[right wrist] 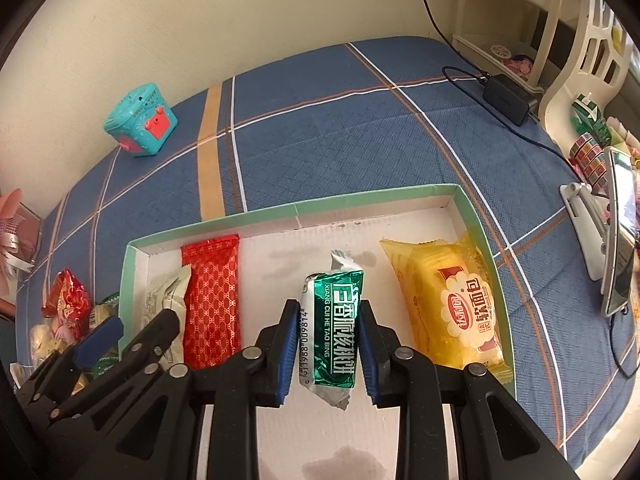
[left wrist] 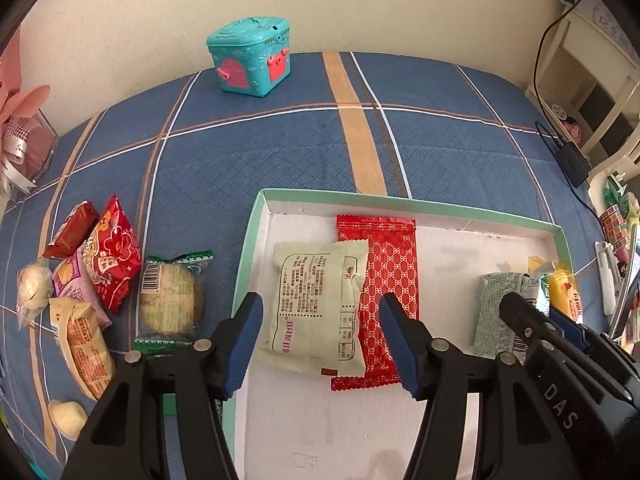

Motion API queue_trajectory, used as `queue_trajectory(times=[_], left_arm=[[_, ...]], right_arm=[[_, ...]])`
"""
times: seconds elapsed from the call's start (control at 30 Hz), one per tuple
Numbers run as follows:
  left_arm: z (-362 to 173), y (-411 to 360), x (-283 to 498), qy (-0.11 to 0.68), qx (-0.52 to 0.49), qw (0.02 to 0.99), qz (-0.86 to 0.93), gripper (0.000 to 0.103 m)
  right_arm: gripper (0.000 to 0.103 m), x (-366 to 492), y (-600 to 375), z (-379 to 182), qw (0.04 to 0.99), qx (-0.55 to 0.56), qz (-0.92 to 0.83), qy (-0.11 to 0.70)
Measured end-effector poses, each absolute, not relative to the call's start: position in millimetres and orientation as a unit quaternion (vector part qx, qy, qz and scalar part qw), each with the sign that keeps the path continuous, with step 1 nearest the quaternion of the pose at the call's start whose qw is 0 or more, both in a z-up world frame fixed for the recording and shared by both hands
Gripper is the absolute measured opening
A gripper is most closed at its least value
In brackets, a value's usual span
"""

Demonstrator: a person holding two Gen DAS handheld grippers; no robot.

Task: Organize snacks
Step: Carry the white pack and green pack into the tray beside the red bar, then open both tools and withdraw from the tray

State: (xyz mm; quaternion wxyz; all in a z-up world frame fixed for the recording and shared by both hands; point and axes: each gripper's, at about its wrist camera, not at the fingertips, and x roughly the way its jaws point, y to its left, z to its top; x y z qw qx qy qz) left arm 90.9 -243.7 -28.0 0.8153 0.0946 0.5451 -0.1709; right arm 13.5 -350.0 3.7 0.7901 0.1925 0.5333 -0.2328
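A white tray with a green rim lies on the blue plaid cloth. In it a cream packet partly overlaps a red patterned packet. My left gripper is open astride the cream packet, pads clear of its edges. My right gripper is shut on a green foil packet, which stands on edge on the tray floor. A yellow bread packet lies at the tray's right end.
Several loose snacks lie left of the tray: a round cookie in green wrap, a red bag. A teal toy box stands far back. A black charger, a phone on a stand and shelves are to the right.
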Motion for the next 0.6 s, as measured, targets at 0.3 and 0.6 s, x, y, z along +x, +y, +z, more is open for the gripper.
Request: queue_trajectory(times=[0.3, 0.6], left_arm=[[0, -230, 90, 0.536, 0.08, 0.823, -0.169, 0.062], [33, -208, 92, 0.508, 0.067, 0.844, -0.157, 0.067]], right_arm=[[0.059, 14, -340, 29, 0.8, 0.165, -0.23, 0.529], [0.074, 14, -330, 51, 0.812, 0.141, -0.225, 0.519]])
